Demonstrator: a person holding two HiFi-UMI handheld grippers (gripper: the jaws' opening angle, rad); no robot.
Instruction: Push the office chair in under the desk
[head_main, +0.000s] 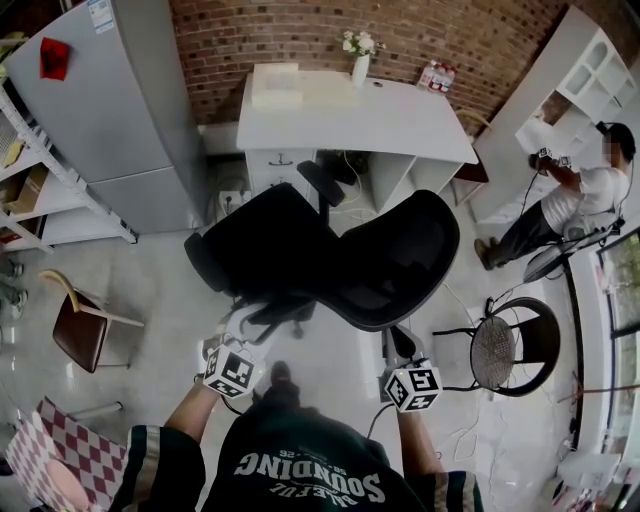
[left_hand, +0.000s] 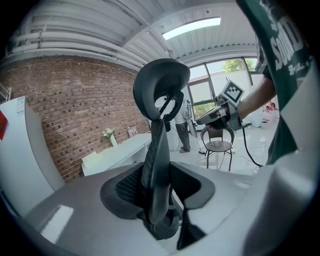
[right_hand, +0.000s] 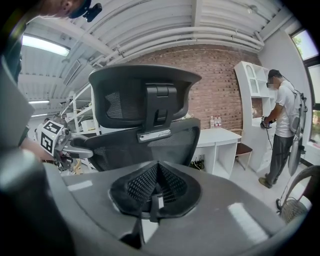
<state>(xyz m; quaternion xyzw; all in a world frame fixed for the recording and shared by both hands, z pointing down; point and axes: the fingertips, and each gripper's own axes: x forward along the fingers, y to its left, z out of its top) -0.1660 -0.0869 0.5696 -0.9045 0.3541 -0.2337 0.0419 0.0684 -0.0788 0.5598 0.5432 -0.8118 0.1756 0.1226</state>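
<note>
Brick wall (head_main: 300, 35) closes the top of the head view, with a white desk (head_main: 360, 120) against it at upper centre and pale floor (head_main: 170, 290) below. Chair (head_main: 320, 255) stands at frame centre, in front of the desk's opening but wholly outside it. Its backrest (head_main: 395, 265) faces the bottom of the frame, toward the person. Left gripper (head_main: 236, 335) sits at the chair's lower left. In the left gripper view its jaws stand partly apart with a black edge of the backrest upright between them. The pads (left_hand: 125, 189) appear to bear on that edge, so this reads as a hold on the chair. Right gripper (head_main: 403, 345) sits just below the backrest, lower centre-right. In the right gripper view its pads (right_hand: 142, 185) meet with nothing between them. The backrest rises just beyond the tips, and contact cannot be confirmed. Status, as a judgement: both grippers are placed behind the chair, and no part of the seat is under the desk. Remaining: the entire push toward the top of the frame, keeping the chair lined up with the opening. A stool (head_main: 510, 350) at lower right and a fridge (head_main: 110, 110) at upper left stand off that path.
</note>
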